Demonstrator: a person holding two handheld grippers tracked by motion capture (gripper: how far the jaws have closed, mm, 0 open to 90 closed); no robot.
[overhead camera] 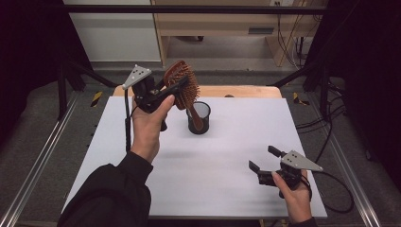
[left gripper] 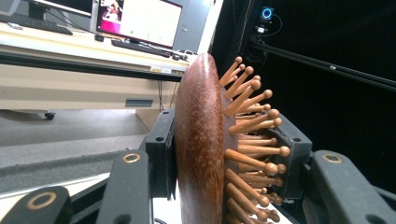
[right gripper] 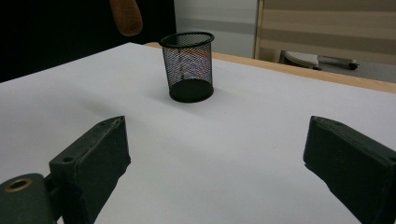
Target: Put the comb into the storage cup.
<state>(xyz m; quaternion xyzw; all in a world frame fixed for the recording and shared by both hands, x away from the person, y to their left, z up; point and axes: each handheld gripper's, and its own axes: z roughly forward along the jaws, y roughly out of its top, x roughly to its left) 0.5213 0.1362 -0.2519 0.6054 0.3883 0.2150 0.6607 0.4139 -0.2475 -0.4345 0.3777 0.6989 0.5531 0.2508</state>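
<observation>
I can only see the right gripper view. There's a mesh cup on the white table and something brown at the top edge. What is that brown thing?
Observer: It's the handle end of a wooden hairbrush, hanging above the black mesh cup.
Operator: Who's holding it?
Observer: The left gripper. In the left gripper view its jaws clamp the brush head, one on the smooth back, one on the bristle side.
Operator: Is the handle inside the cup yet?
Observer: From the high view the handle points down over the cup's mouth; the right gripper view shows its tip above and to one side of the rim.
Operator: And my own gripper?
Observer: The right gripper is open, low over the table, holding nothing.
</observation>
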